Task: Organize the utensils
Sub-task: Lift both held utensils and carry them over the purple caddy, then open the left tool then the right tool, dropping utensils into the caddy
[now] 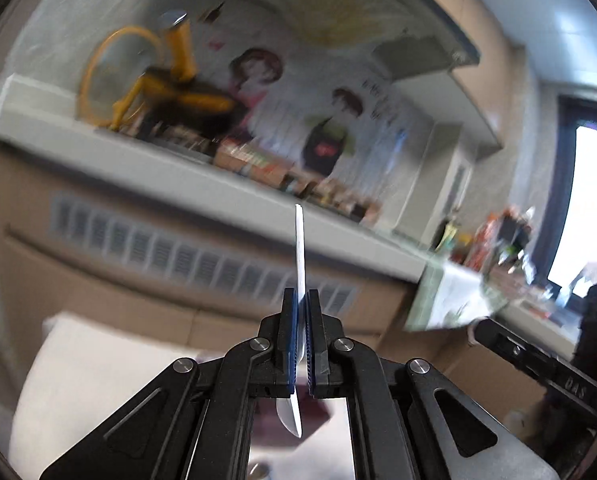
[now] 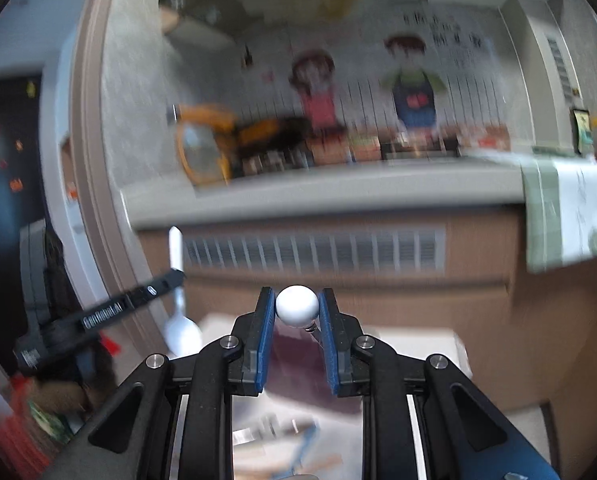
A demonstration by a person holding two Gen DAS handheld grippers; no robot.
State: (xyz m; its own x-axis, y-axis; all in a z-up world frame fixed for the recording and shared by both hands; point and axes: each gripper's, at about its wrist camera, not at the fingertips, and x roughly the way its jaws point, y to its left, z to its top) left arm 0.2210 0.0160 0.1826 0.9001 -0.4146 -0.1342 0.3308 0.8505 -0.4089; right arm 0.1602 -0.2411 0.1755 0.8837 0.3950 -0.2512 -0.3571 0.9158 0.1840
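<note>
Both grippers are loaded and raised clear of the work surface; both views are motion-blurred.

Left gripper [image 1: 301,300]: clamped on a white plastic spoon [image 1: 299,248], seen edge-on at centre frame. The handle sticks up past the fingertips and the bowl hangs below the pads at bottom centre. In the right wrist view the same spoon [image 2: 180,320] sits at lower left, handle up, bowl down, pinched on the neck by the left gripper [image 2: 174,276].

Right gripper [image 2: 297,304]: pinching a white ball-shaped end [image 2: 297,305] of some utensil at centre frame. A small metal stub shows just under the ball. The rest is hidden between the fingers, so I can't name the utensil.

Background: counter with a yellow-rimmed object, upper left of the left view. Lower frame shows a pale surface with something dark red, too blurred to identify.

Handling, my read:
- Spoon looks light, thin and slightly flexible. The neck grip is fine; too much squeeze may bow it. Smooth plastic could pivot in the pads on a fast swing.
- The ball is round and glossy, contact is at two points only, so it is likely to roll or slip out. A hold on the shaft would be safer.

I can't see where either item is meant to go.
</note>
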